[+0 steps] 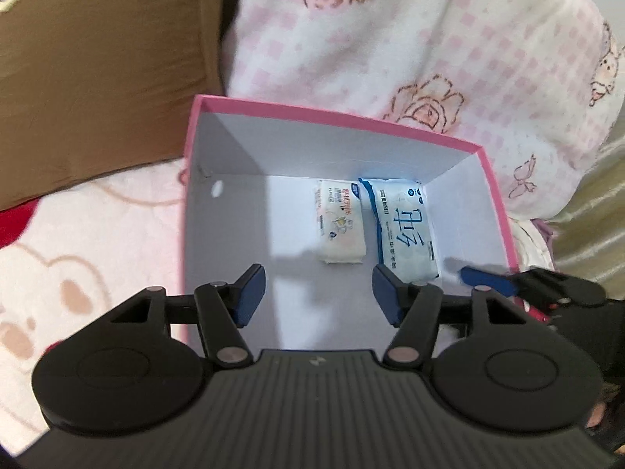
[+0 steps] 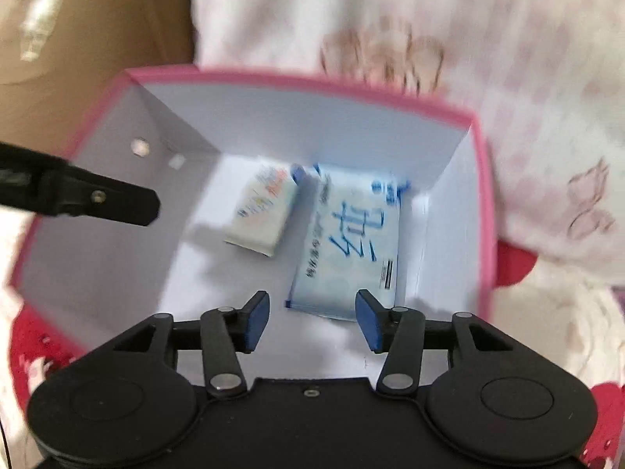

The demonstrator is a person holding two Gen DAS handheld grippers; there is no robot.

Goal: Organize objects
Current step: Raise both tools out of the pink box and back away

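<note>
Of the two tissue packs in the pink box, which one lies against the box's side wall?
The larger blue-lettered pack, tucked into the right corner of the pink box. The smaller pack with red print sits beside it, nearer the middle.

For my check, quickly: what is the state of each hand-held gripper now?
Left hand-held gripper: open, holding nothing.
Right hand-held gripper: open, holding nothing.
</note>
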